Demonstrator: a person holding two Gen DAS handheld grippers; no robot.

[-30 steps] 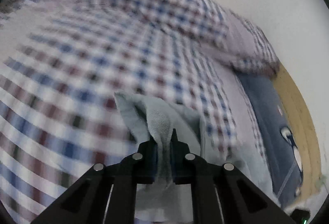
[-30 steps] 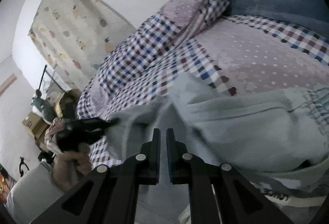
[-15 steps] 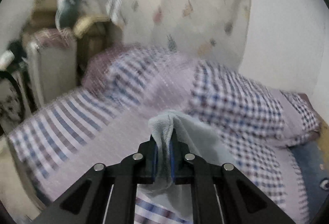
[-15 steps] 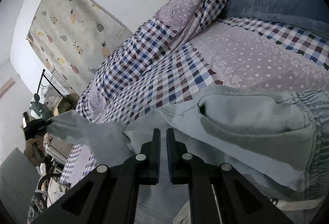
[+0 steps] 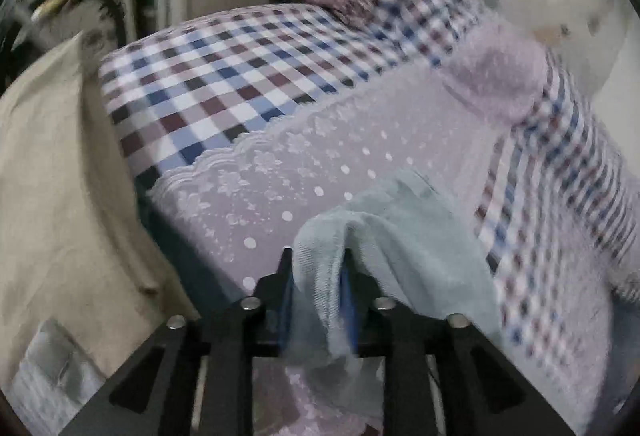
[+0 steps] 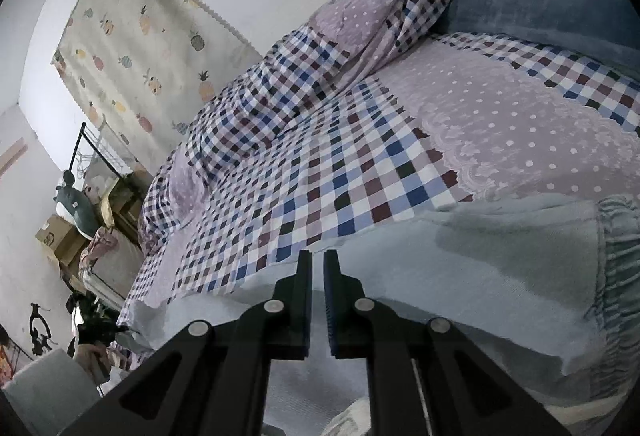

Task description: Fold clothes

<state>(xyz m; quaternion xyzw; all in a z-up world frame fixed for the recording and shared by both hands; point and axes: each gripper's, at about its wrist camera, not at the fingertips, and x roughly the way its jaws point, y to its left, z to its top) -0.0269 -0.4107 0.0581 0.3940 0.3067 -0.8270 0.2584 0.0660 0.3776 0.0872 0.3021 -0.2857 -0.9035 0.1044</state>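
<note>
A pale grey-blue garment with a gathered waistband at the right lies stretched flat along the near edge of the bed. My left gripper is shut on one end of that garment, over the lilac dotted sheet near the bed's foot. In the right wrist view the left gripper shows far left, pulling that end out. My right gripper has its jaws nearly together with nothing seen between them, just above the garment's middle.
The bed has a checked and lilac dotted cover, a rolled quilt along the wall and a blue pillow at the head. Boxes and a rack stand beyond the foot. Beige fabric lies left of the bed.
My left gripper has swung out and down toward the foot of the bed with the garment's end. The garment went from bunched to stretched flat. My right gripper stayed in place.
</note>
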